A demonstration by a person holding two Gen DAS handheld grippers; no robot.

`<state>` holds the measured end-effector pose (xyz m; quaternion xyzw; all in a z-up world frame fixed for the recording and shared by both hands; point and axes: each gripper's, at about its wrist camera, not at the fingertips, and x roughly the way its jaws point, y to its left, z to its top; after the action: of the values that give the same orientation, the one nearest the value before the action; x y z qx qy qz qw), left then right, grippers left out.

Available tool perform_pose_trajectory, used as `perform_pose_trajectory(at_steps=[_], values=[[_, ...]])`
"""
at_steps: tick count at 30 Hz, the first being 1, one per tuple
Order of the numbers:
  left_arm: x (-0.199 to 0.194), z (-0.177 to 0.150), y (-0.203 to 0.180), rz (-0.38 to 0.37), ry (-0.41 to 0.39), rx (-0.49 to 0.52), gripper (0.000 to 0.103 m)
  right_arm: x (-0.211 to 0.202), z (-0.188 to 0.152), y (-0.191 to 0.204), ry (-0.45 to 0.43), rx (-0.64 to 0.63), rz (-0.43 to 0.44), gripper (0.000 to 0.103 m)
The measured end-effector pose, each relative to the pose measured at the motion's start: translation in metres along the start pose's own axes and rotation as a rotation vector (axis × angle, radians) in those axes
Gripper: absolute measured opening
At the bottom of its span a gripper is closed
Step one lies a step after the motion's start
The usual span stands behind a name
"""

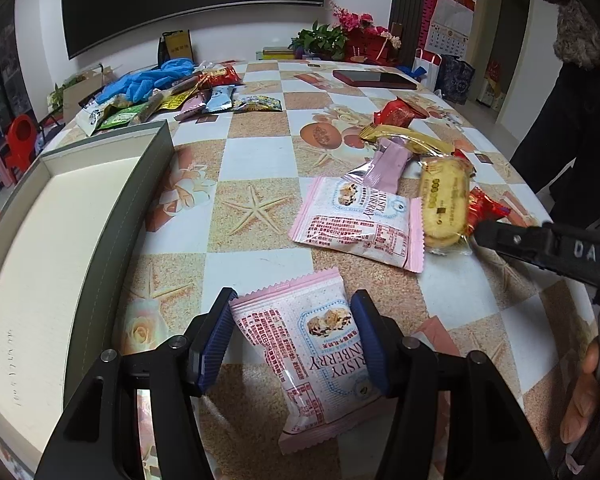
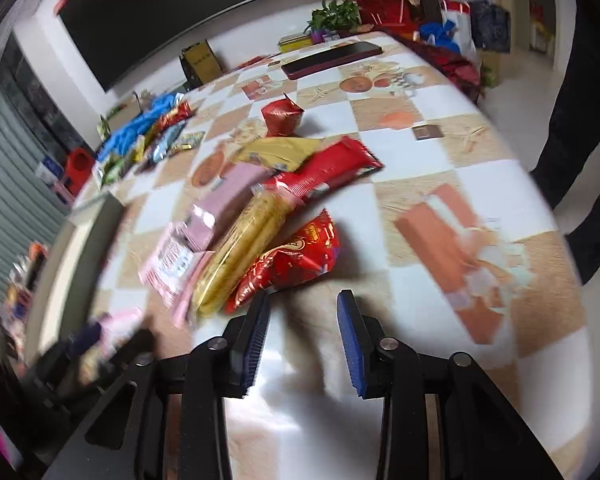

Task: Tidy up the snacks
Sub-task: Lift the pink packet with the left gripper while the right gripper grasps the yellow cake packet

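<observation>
- Left gripper: blue pads pressed on both sides of a pink cranberry-crisp packet, held just above the checkered tablecloth.
- Grey box: open and cream-lined, just left of the held packet.
- Second pink cranberry packet: flat on the cloth, beyond the held packet.
- Round biscuit packet: just right of that second packet.
- Right gripper: jaws narrowly parted, nothing between them; red snack bag just beyond its left fingertip.
</observation>
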<state>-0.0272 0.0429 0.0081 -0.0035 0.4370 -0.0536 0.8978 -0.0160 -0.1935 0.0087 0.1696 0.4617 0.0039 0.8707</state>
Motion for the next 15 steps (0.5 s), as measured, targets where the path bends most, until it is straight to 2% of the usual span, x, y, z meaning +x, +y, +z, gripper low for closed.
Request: perform_pose_trajectory(at_steps=[5,9,10,11,13,15], values=[[-0.001,0.0,0.001,-0.004,-0.001,-0.003,0.062,0.0,0.003,-0.005,-0.025,0.086,0.028,0.038],[-0.001,0.0,0.001,-0.006,-0.002,-0.005,0.063,-0.011,0.005,-0.015,-0.074,0.168,0.094,0.038],[-0.001,0.0,0.002,-0.007,-0.002,-0.006,0.063,-0.011,0.007,-0.018,-0.071,0.184,0.096,0.047],[0.0,0.0,0.001,-0.008,-0.002,-0.006,0.063,-0.008,0.009,-0.019,-0.053,0.195,0.099,0.047],[-0.001,0.0,0.001,-0.007,-0.002,-0.006,0.063,-0.008,0.011,-0.016,-0.051,0.184,0.107,0.047],[-0.001,0.0,0.001,-0.002,0.0,-0.002,0.063,-0.012,0.013,-0.002,-0.076,0.115,0.096,0.047]])
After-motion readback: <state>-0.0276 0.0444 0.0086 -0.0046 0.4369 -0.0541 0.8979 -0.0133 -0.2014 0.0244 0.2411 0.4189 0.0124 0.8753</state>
